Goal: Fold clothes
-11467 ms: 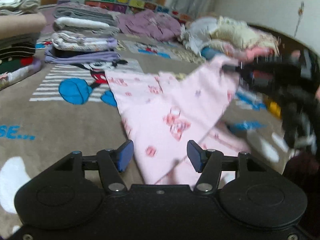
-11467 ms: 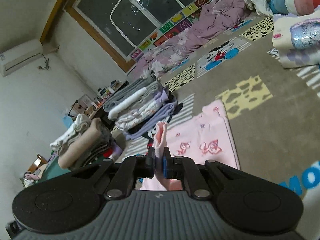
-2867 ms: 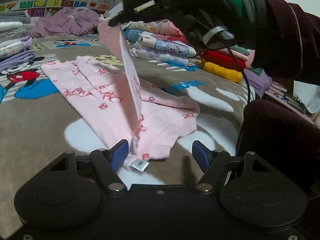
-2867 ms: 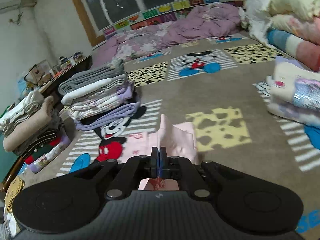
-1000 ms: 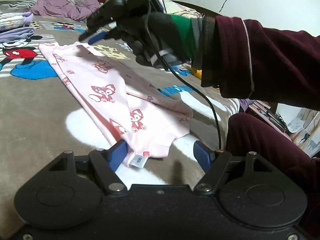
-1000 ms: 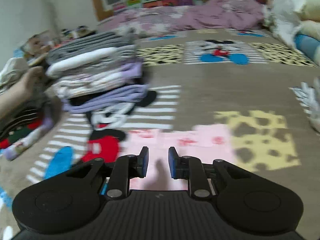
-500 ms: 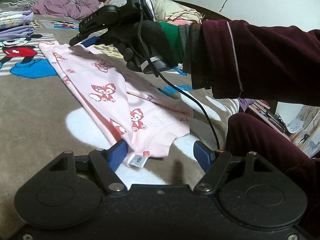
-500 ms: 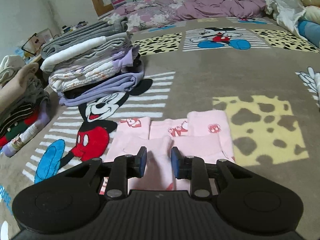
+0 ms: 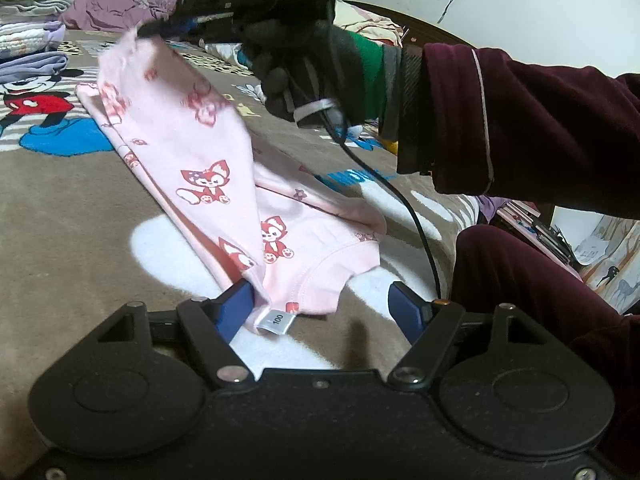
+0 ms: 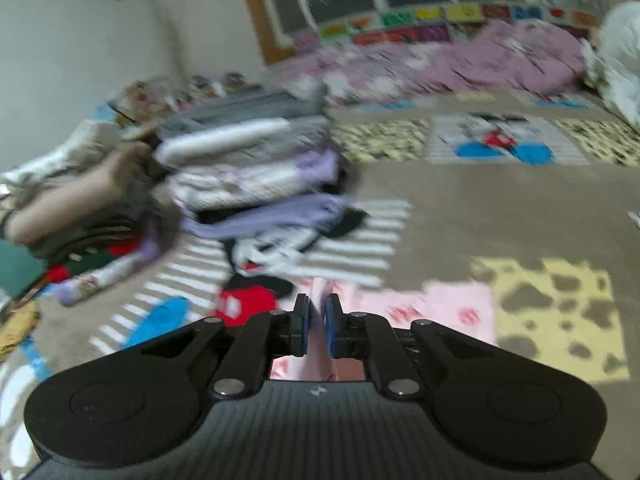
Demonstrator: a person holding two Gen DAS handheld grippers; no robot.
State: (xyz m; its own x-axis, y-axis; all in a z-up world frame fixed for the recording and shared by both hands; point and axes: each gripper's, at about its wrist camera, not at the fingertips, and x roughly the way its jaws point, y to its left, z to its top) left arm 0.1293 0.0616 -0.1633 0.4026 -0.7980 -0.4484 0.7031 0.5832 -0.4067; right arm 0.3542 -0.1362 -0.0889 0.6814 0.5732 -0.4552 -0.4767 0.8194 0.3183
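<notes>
right gripper [image 10: 316, 318] pinching pink garment [image 9: 208, 168], lengthwise away from left gripper [image 9: 320, 306]

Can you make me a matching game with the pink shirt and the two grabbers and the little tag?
Things:
1. left gripper
2. right gripper
3. pink shirt
4. white tag

States:
A. printed with "100"
B. shut on cloth
C. open
D. one end lifted, other end on the blanket

Pairs: 1-C, 2-B, 3-D, 4-A
</notes>
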